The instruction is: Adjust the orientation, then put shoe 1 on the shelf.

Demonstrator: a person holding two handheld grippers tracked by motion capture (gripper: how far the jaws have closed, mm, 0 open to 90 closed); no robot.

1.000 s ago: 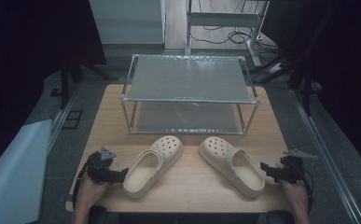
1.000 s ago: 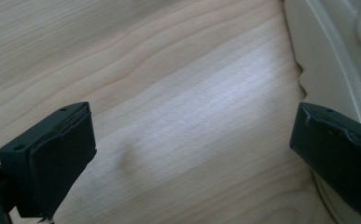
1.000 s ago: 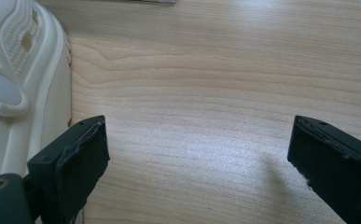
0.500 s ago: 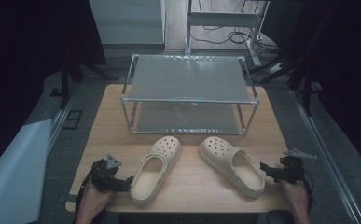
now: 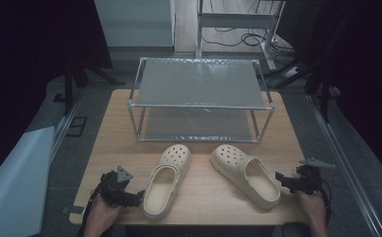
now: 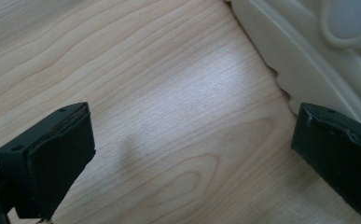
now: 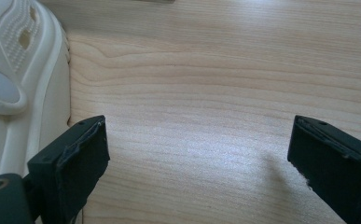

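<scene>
Left clog [image 5: 165,180]: on table [image 5: 203,195], untouched.
Right clog [image 5: 247,175]: beside it, unmoved.
Left gripper [image 5: 133,196]: jaws wide, beside left clog's heel.
Right gripper [image 5: 283,178]: wide, empty.
Rack [image 5: 201,101]: both shelves bare; 2 placements remain.

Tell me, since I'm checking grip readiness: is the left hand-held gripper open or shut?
Open. In the left gripper view the left hand-held gripper has its jaws wide apart over bare table, with nothing between them.

Right gripper [image 7: 197,163] jaws spread wide over wooden table [image 7: 225,84], cream clog [image 7: 19,79] beside.
</scene>
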